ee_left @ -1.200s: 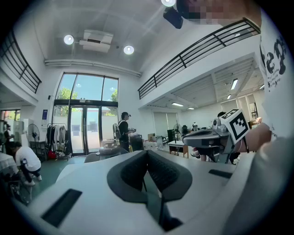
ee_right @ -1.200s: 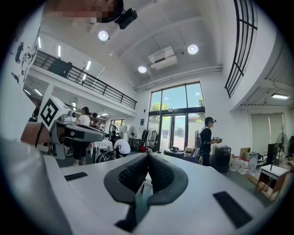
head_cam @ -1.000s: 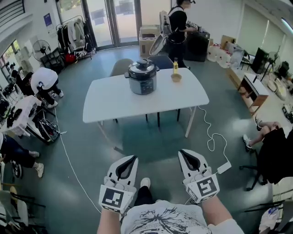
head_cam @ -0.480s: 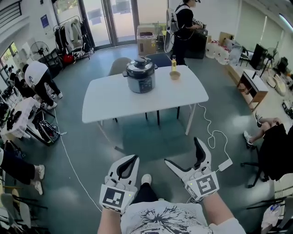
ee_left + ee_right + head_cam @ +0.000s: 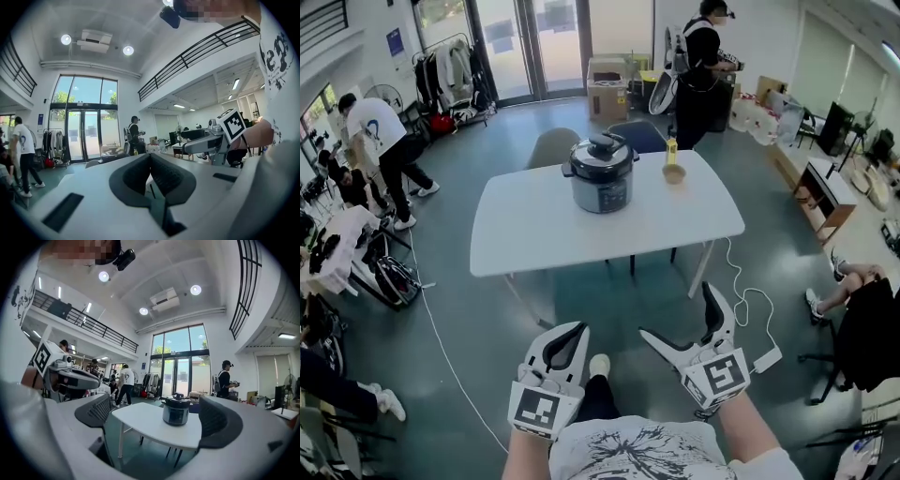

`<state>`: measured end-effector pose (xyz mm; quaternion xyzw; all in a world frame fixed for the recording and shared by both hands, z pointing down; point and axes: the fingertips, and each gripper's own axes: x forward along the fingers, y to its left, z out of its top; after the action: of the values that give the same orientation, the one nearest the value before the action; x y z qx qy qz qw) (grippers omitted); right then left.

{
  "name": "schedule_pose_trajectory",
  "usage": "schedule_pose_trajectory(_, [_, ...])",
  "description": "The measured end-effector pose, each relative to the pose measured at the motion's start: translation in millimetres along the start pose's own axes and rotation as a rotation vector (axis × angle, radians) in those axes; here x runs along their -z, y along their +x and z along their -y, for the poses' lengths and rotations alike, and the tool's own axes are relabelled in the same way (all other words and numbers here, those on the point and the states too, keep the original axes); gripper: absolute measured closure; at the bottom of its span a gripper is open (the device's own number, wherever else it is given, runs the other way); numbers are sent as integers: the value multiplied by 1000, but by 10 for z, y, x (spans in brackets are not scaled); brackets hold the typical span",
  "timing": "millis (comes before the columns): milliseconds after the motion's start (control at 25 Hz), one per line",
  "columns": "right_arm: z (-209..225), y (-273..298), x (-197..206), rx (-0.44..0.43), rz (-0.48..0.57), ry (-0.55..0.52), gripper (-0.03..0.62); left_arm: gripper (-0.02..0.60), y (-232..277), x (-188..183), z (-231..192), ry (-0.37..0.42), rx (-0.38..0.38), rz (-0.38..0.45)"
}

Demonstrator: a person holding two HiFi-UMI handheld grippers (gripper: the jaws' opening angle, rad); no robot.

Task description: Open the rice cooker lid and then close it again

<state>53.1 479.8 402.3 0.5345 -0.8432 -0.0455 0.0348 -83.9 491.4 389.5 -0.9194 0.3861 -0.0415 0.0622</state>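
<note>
The grey and silver rice cooker [image 5: 602, 173] stands lid-down on the white table [image 5: 534, 234], well ahead of both grippers. My left gripper [image 5: 570, 334] is held low near my body, and its pads meet with nothing between them [image 5: 150, 174]. My right gripper [image 5: 680, 314] is beside it, jaws opening wide and empty. In the right gripper view the cooker [image 5: 176, 411] and the table [image 5: 140, 420] show far off between the spread fingers [image 5: 96, 411]. The left gripper view also catches the right gripper [image 5: 211, 140].
A yellow bottle [image 5: 671, 150] and a small bowl [image 5: 675, 174] sit right of the cooker. Chairs [image 5: 553, 145] stand behind the table. A white cable [image 5: 741, 295] trails on the floor at the right. People stand at the back [image 5: 698, 70] and at the left [image 5: 380, 141].
My right gripper's jaws went from shut to wide open. Both grippers moved forward, and the table now looks nearer. The person at the left straightened up and walked.
</note>
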Motion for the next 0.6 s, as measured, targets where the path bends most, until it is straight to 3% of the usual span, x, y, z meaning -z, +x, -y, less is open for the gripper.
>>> schedule_pose_trajectory(240, [243, 1657, 28, -7, -32, 5, 3, 569, 831, 160, -1438, -10, 11, 12])
schedule_pose_trajectory(480, [684, 3314, -72, 9, -71, 21, 3, 569, 1773, 86, -2905, -11, 26, 36])
schedule_pose_trajectory(600, [928, 3956, -92, 25, -78, 38, 3, 569, 2185, 89, -3452, -11, 35, 46])
